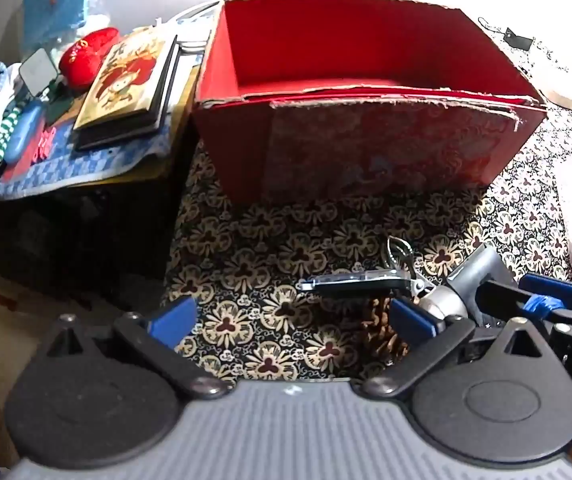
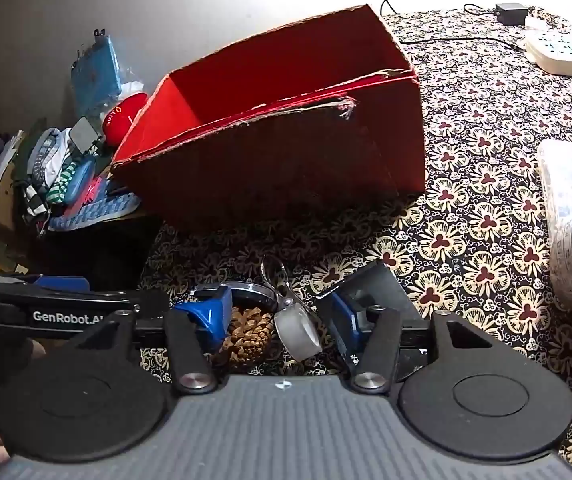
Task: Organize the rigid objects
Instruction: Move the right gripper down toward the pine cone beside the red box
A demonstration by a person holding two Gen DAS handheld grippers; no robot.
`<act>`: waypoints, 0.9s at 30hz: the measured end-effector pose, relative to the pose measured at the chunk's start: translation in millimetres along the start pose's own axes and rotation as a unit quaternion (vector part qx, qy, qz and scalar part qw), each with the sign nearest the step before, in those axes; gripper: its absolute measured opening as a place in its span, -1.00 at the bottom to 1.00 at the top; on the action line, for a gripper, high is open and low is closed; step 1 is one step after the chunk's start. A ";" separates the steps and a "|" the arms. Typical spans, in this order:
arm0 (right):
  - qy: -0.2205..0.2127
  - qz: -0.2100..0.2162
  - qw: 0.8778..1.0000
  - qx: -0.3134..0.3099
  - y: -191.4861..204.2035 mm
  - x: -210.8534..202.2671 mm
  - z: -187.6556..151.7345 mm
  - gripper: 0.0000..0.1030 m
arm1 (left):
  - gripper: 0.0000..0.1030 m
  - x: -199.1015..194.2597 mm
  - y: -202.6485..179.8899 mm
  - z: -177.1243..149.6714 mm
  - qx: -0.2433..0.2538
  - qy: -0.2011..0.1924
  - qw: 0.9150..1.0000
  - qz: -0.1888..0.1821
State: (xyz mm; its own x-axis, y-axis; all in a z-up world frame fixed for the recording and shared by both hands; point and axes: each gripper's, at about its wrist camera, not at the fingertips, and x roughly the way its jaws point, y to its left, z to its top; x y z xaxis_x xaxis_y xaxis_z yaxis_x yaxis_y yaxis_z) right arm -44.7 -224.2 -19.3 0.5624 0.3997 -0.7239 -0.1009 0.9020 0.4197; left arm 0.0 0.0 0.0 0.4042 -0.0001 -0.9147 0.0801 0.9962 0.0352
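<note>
White lettering reading "GenRobot.AI" stands on the black arm of the left tool (image 2: 206,312), at nine o'clock in the right wrist view. In the left wrist view, pale letters "DA" show on the right tool (image 1: 533,304) at four o'clock, cut off by the edge. The book cover (image 1: 124,80) at ten o'clock carries characters too blurred to read.

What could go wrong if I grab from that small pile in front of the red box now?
The pine cone, tape roll and key fob lie bunched together, so the open right gripper may close on two items or knock one away. The left gripper is also close alongside, so the fingers could collide. The red box has a torn front rim that could snag.
</note>
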 end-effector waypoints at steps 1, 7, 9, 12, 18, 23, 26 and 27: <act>0.000 0.000 1.000 -0.001 1.5 0.7 -0.1 -0.27 | 0.99 0.0 -0.4 0.0 -0.001 0.000 1.000 0.000; 0.003 0.004 1.000 0.001 -6.7 0.9 0.8 -0.33 | 0.99 3.8 2.5 -1.0 -0.003 0.001 1.000 -0.007; -0.002 0.007 1.000 0.005 -10.3 -2.3 4.8 -0.34 | 0.99 0.4 4.9 1.1 -0.002 -0.003 1.000 -0.006; -0.022 -0.004 1.000 0.010 -9.9 -9.2 11.4 -0.34 | 0.99 -9.3 12.2 8.9 -0.004 -0.029 1.000 0.008; -0.049 -0.014 0.998 0.027 -22.7 -21.3 30.6 -0.35 | 0.99 -14.5 21.6 23.7 -0.005 -0.035 0.999 -0.005; -0.094 -0.044 0.994 0.017 -27.7 -30.1 64.6 -0.35 | 0.99 -28.6 17.2 51.0 0.017 -0.092 0.995 -0.015; -0.152 -0.057 0.987 0.018 -31.1 -30.8 90.4 -0.35 | 0.99 -45.7 22.8 68.4 0.007 -0.191 0.981 -0.016; -0.184 -0.060 0.981 0.016 -32.7 -31.7 99.2 -0.35 | 0.99 -44.8 25.9 76.2 -0.001 -0.207 0.978 -0.013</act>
State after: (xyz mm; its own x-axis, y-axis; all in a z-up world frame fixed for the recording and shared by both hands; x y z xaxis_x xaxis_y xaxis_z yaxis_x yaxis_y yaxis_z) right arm 22.2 -282.6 44.2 0.8279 0.2000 -0.5240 0.0065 0.9308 0.3655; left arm 53.4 19.2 72.6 0.7367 -0.0604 -0.6736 0.0941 0.9955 0.0137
